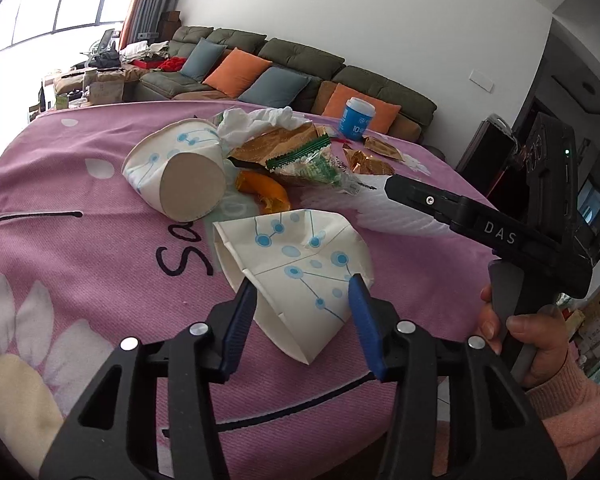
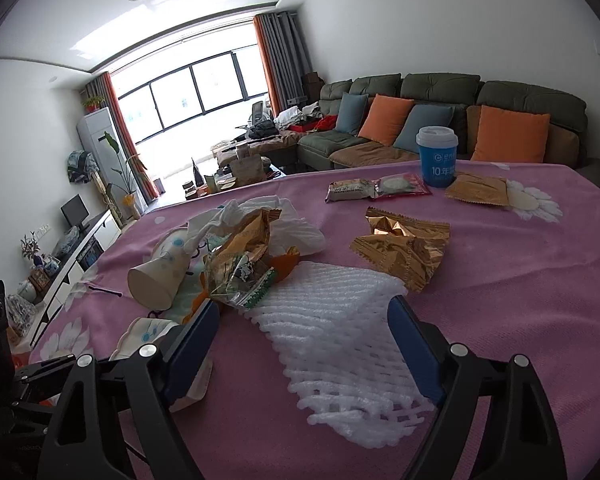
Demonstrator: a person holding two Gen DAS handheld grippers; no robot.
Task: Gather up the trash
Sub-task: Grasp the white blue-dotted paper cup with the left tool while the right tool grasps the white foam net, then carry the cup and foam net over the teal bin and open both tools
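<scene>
Left wrist view: the left gripper point(image 1: 302, 294) has its blue fingers point(image 1: 240, 322) spread on either side of a flattened paper cup point(image 1: 296, 268), which lies on the pink flowered cloth point(image 1: 80, 248) covering the desk. The fingers flank the cup's sides; whether they press on it cannot be told. Beyond it lies a second paper cup point(image 1: 180, 174) on its side, base toward the camera, touching a heap of trash: a white tissue point(image 1: 256, 120), a gold wrapper point(image 1: 276, 142), a green-edged clear wrapper point(image 1: 316, 162) and a piece of orange peel point(image 1: 262, 190). The right gripper point(image 1: 396, 188) enters from the right, held by a hand point(image 1: 528, 344), its tip over a white foam net point(image 1: 380, 210).

Right wrist view: the right gripper point(image 2: 302, 320) has its fingers point(image 2: 414, 348) set wide, one on each side of the foam net point(image 2: 340, 344), which lies flat on the cloth point(image 2: 520, 300). The heap of trash point(image 2: 244, 256) sits just beyond the net's far-left edge, touching it. A crumpled gold wrapper point(image 2: 404, 248) lies just beside the net's far-right corner. Farther back stand a blue cup with a white lid point(image 2: 437, 156), a flat gold wrapper point(image 2: 478, 189) beside it, and two snack packets point(image 2: 376, 188). A green sofa with orange and blue cushions point(image 2: 420, 120) lines the wall behind the desk.
</scene>
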